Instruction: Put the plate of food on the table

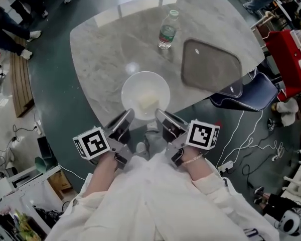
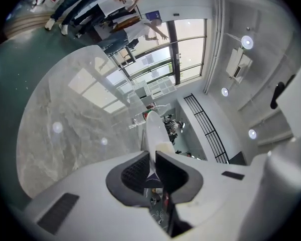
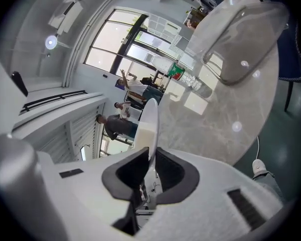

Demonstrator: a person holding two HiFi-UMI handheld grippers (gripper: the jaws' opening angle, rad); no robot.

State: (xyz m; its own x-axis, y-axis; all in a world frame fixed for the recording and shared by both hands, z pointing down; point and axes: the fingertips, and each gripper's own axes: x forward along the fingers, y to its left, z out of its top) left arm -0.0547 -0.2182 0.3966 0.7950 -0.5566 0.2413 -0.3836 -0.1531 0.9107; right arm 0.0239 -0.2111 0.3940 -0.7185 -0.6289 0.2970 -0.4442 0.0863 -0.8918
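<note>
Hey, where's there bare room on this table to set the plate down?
Left of the bottle the table is bare, down to the near edge by the plate. The right is crowded: tray beside the bottle.

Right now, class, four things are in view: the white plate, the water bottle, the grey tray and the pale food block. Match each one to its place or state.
Things
1. white plate
2. water bottle
3. grey tray
4. pale food block

Places or states
A. lies on the white plate
B. stands upright on the table, far side
C. clamped at its near rim by the left gripper and right gripper
D. lies flat near the table's right edge

Pairs: 1-C, 2-B, 3-D, 4-A
</note>
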